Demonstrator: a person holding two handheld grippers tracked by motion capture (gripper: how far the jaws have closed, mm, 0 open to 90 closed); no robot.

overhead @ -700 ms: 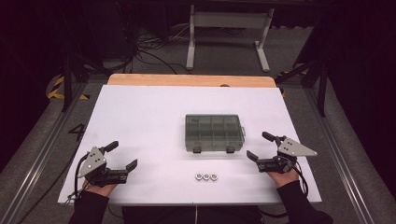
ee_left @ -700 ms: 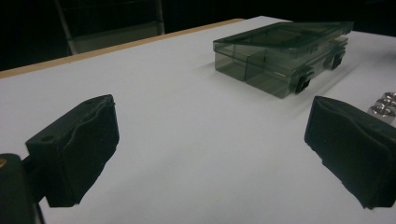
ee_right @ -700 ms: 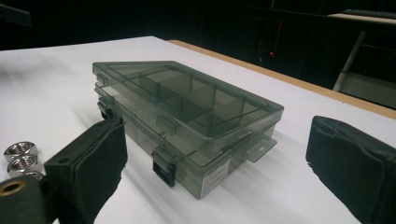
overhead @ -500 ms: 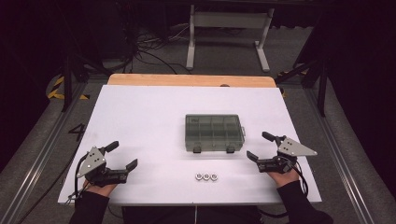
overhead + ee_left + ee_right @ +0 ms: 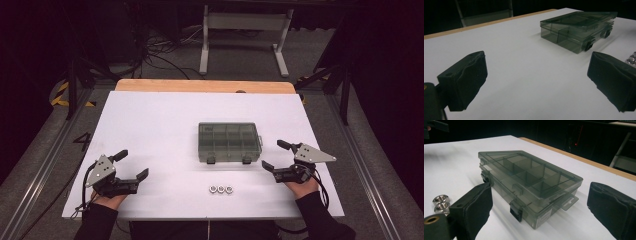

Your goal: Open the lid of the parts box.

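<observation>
The box's (image 5: 529, 185) front latches are being shown closely in the right gripper view. Both grippers, left (image 5: 131, 166) and right (image 5: 275, 155), are being held wide open, empty, flanking the box mid-table, nuts (image 5: 220, 189) nearer.

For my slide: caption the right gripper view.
Open right gripper faces closed compartment box; hex nuts beside it.

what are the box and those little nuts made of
The box looks like smoky grey see-through plastic: its dividers show through the closed lid, and it has moulded latches at the front. The nuts look like bare metal, probably steel: silvery, shiny, six-sided, with a threaded hole visible in the right gripper view. Which metal exactly cannot be told.
</observation>
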